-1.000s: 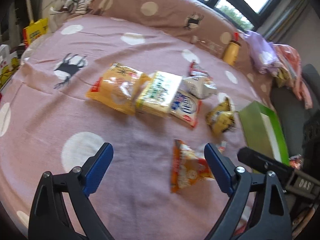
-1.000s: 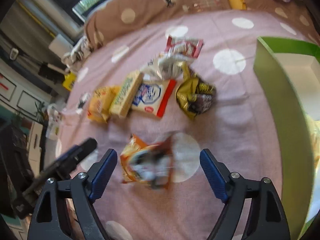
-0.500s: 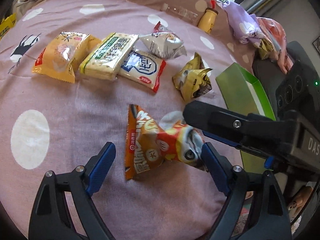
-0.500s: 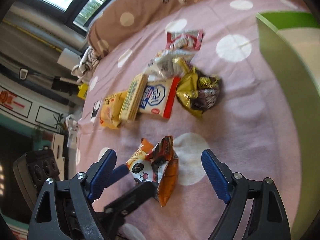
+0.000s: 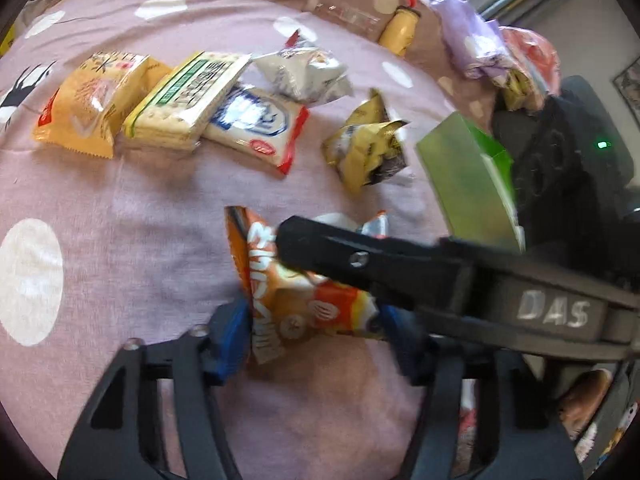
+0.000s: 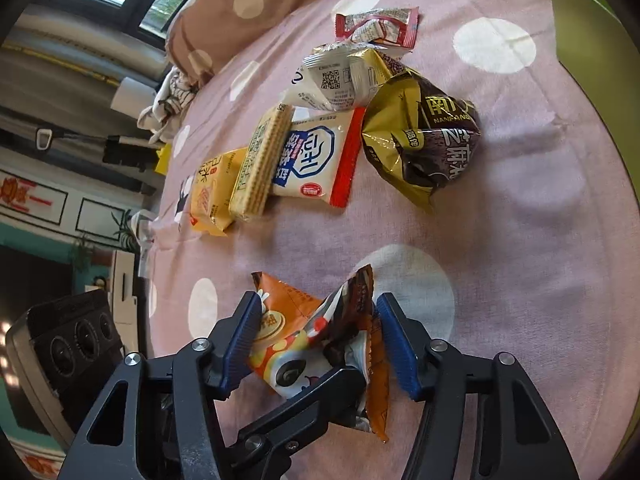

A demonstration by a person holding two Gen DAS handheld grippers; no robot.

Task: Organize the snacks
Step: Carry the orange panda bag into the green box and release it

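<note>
An orange snack bag (image 5: 288,300) lies on the pink polka-dot bedspread (image 5: 120,220). Both grippers close on it. My left gripper (image 5: 316,336) has its blue pads pressed against the bag's sides. My right gripper (image 6: 320,340) squeezes the same orange bag (image 6: 304,332) from the other direction, and its black finger crosses the left wrist view. Further back lie a yellow bag (image 5: 92,104), a cracker pack (image 5: 188,100), a white-and-red pack (image 5: 256,128), a silver bag (image 5: 300,76) and a gold bag (image 5: 368,152). A green box (image 5: 468,184) stands at the right.
A yellow bottle (image 5: 400,32) and a clear bottle lie against the brown dotted pillow at the back. Purple and pink bags (image 5: 480,40) are heaped at the far right. A small red wrapper (image 6: 376,26) lies behind the silver bag.
Both grippers have moved in on the orange bag and closed from wide open onto it. The bag is crumpled and slightly raised between them.
</note>
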